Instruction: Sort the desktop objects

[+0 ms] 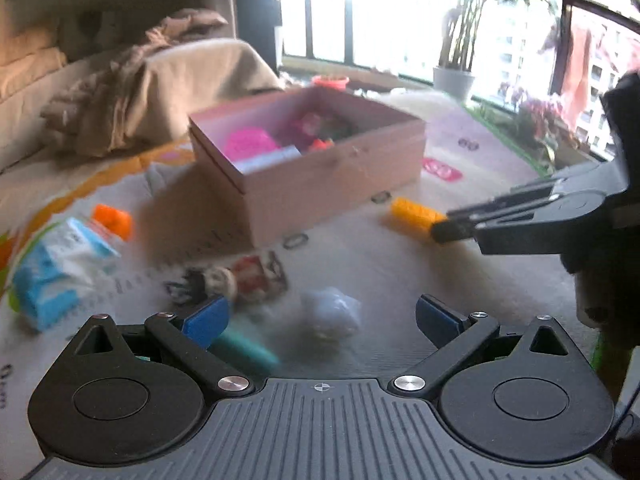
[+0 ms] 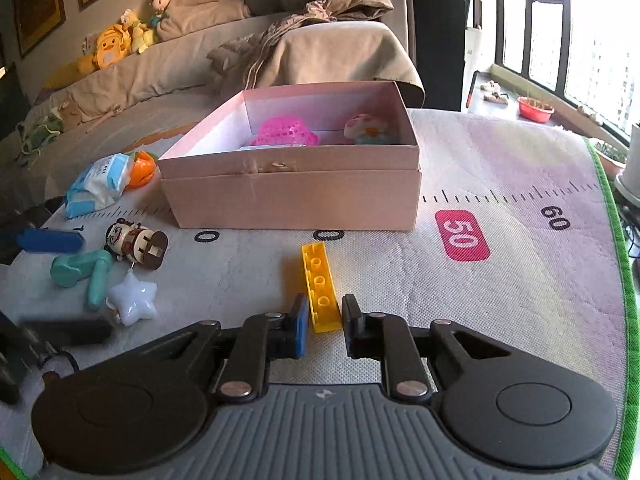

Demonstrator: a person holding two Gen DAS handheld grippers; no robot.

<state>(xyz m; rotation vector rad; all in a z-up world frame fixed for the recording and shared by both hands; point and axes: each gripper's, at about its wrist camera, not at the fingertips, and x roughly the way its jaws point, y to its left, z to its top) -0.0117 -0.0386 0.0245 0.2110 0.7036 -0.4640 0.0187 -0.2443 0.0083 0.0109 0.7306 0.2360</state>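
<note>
**Gripping the yellow brick beside the pink box**

Closing in on the near end of the long yellow plastic building brick (image 2: 320, 286), we had the right gripper (image 2: 324, 322) with its jaws pinching the brick. It lay on the grey mat printed with ruler marks (image 2: 500, 280), just in front of the open pink cardboard box (image 2: 292, 196). Our left gripper (image 1: 322, 318) hovered with its jaws spread wide and nothing between them, above the translucent white star-shaped toy (image 2: 134, 296). Beside the star lay a teal plastic toy (image 2: 86, 268) and a small round-headed doll figure (image 2: 136, 244). Inside the box we saw a pink plastic basket (image 2: 286, 134).
</note>
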